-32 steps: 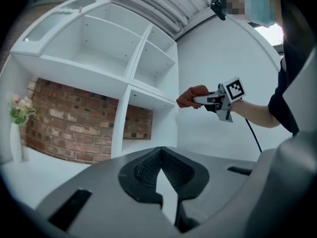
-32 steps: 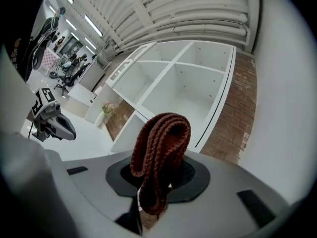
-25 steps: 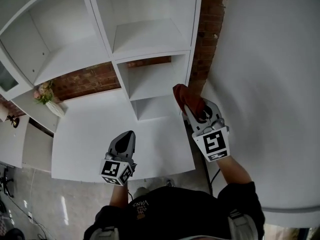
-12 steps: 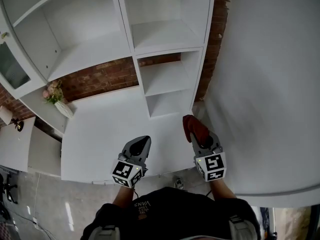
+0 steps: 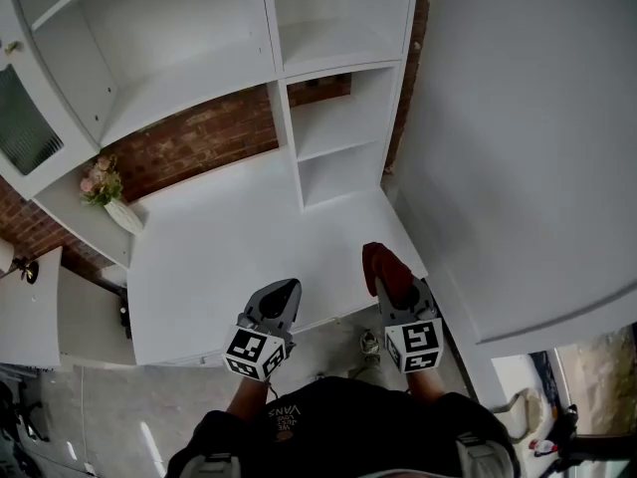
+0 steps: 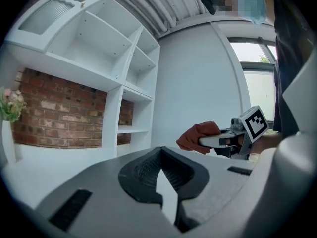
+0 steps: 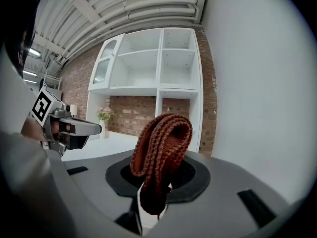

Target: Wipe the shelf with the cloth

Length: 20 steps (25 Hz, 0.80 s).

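The right gripper (image 5: 395, 285) is clamped on a folded rust-red cloth (image 5: 384, 265), held above the near right corner of the white counter (image 5: 219, 257), apart from the shelf (image 5: 338, 127), whose top is cut off. The cloth hides that gripper's jaw tips. The left gripper (image 5: 280, 297) has its 2 jaws together, holding nothing.

I am seeing soft, even light in the head view. The white shelf (image 5: 179, 88) is reading bright, with only faint shadows inside its compartments. Daylight is blowing out the window (image 6: 255, 63) at the left gripper view's right edge. Both gripper views are bowing straight lines, darkening at the corners and blurring the nearest foreground.
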### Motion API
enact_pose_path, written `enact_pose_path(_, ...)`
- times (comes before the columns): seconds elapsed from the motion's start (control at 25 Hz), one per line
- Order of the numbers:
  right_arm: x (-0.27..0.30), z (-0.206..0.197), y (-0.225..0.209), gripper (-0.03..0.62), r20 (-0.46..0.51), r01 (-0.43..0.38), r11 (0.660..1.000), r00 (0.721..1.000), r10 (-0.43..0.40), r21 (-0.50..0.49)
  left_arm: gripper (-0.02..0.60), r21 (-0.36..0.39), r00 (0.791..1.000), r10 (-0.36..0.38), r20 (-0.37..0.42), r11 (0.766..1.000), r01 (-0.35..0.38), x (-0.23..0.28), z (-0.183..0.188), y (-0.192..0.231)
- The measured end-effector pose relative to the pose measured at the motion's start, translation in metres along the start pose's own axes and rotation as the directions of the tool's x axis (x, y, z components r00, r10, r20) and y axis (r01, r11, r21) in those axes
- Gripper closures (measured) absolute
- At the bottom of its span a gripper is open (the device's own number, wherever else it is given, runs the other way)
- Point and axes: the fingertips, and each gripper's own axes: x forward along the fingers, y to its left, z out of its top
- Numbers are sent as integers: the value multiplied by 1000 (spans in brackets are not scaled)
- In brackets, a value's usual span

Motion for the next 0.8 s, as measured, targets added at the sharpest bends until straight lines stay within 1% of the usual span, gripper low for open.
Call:
enact_pose_path(0.2,-35,-17,22,499,-48,63,997,997,-61,35,575,-28,998,-64,-22,998,63,-25,-17,-11)
enact_pose_path(0.36,-63,-30,22,499,-80,118,991,990,-113,58,575,-32,993,-114,-22,993,113,-29,-20,-25)
enact_pose_path(0.52,-91,-42,17,499,-98,154,985,984,-147,78,575,-21,988,-152,-13,988,152,-29,-20,-46)
enact_pose_path(0.8,-132,-46,2,499,-93,169,983,982,-162,75,575,-2,986,-166,-9,986,166,-32,-14,-83)
